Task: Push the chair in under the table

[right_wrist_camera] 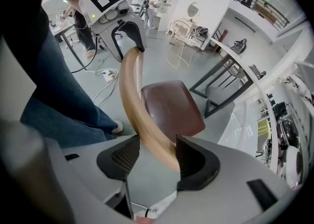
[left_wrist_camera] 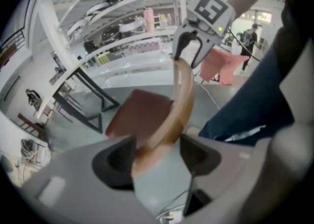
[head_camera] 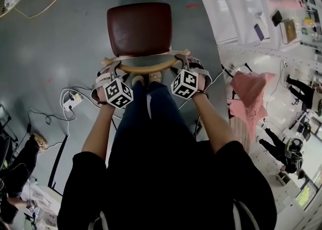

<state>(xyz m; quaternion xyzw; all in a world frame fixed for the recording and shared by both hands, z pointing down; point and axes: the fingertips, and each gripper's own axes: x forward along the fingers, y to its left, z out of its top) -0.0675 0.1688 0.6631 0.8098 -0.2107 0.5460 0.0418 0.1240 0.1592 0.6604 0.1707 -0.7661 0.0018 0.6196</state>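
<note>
The chair has a dark red seat (head_camera: 138,26) and a curved wooden backrest rail (head_camera: 145,68); it stands on the grey floor just in front of my feet. My left gripper (head_camera: 114,64) is shut on the rail's left end and my right gripper (head_camera: 181,61) on its right end. In the left gripper view the rail (left_wrist_camera: 180,95) runs from between my jaws across to the right gripper (left_wrist_camera: 195,41), with the seat (left_wrist_camera: 140,115) below. In the right gripper view the rail (right_wrist_camera: 131,90) is clamped between the jaws, beside the seat (right_wrist_camera: 171,108). A white table (head_camera: 221,7) lies ahead at the right.
A power strip with cables (head_camera: 72,101) lies on the floor at the left. A pink cloth (head_camera: 249,90) hangs at the right beside white shelving. A wire chair (right_wrist_camera: 179,34) and black table legs (right_wrist_camera: 221,78) stand beyond the seat. People stand in the background.
</note>
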